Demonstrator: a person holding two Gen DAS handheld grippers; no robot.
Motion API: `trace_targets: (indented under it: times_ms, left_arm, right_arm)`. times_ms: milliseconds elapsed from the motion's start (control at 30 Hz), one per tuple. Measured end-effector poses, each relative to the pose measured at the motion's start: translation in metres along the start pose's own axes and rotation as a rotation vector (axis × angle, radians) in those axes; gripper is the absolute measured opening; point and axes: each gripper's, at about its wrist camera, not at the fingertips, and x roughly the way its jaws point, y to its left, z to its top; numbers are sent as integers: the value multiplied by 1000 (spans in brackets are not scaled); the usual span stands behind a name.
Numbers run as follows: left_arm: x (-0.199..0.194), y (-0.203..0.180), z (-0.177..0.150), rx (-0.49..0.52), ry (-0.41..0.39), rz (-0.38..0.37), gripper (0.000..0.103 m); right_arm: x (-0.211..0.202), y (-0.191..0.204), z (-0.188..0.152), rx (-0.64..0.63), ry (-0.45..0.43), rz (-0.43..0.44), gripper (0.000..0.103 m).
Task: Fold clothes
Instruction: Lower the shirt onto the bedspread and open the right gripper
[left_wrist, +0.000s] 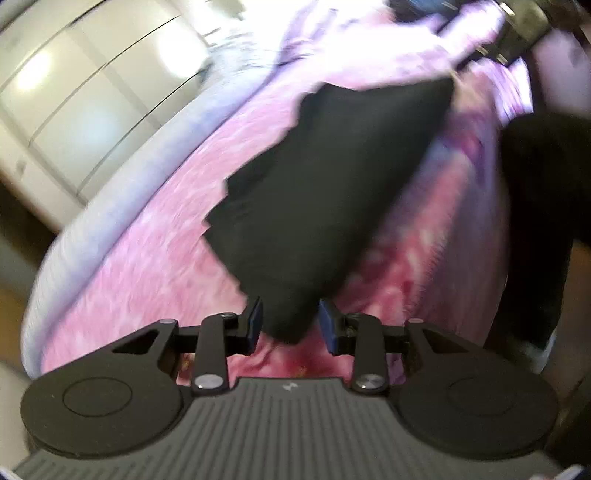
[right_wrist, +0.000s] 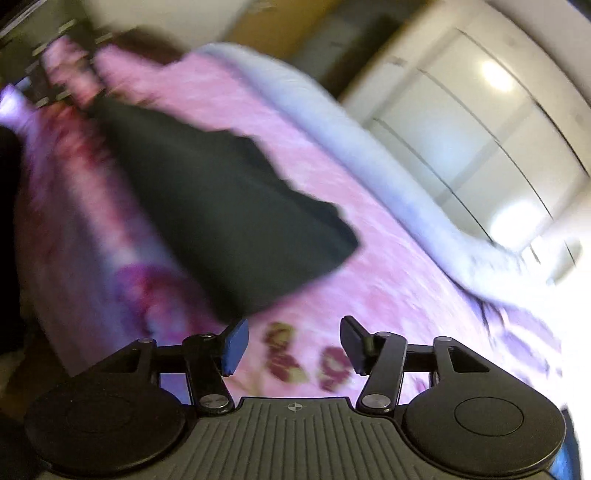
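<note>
A black garment (left_wrist: 325, 192) lies folded in a long strip on a pink flowered bedspread (left_wrist: 155, 266). My left gripper (left_wrist: 291, 325) is open, its blue pads either side of the garment's near corner, not closed on it. In the right wrist view the same garment (right_wrist: 221, 206) lies ahead and to the left. My right gripper (right_wrist: 293, 345) is open and empty above the bedspread (right_wrist: 388, 280), just off the garment's near end. Both views are motion-blurred.
The bed's pale blue-grey edge (left_wrist: 122, 199) runs along a white wardrobe (left_wrist: 85, 96); both also show in the right wrist view, the edge (right_wrist: 369, 155) and the wardrobe (right_wrist: 480, 140). A dark shape (left_wrist: 539, 206) stands at the right. The other gripper (left_wrist: 517, 33) shows at top right.
</note>
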Motion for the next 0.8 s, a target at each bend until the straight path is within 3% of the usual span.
trace_targets:
  times_ms: [133,300,433,700,767,800]
  left_arm:
    - [6,46,21,-149,-36,-43,35]
    - [16,101,47,-333,-77,-104,38]
    - [69,125,75,-418,-59,-202,37]
    - [196,136,98,-437,50,-310,36]
    - [200,140,94,-450,33,-319,29]
    - [201,142,93,-456,24,-323,11]
  right_arm:
    - [-7,-24,12,162,-28,25,64]
    - [5,-60,43,372,-48,161,64]
    - [32,-83,69,425,-31,242,64]
    - [112,-124,70,514,62,287,64]
    - [136,-129,66,535,96,287,64]
    - [146,-131,65,549,106,296,64]
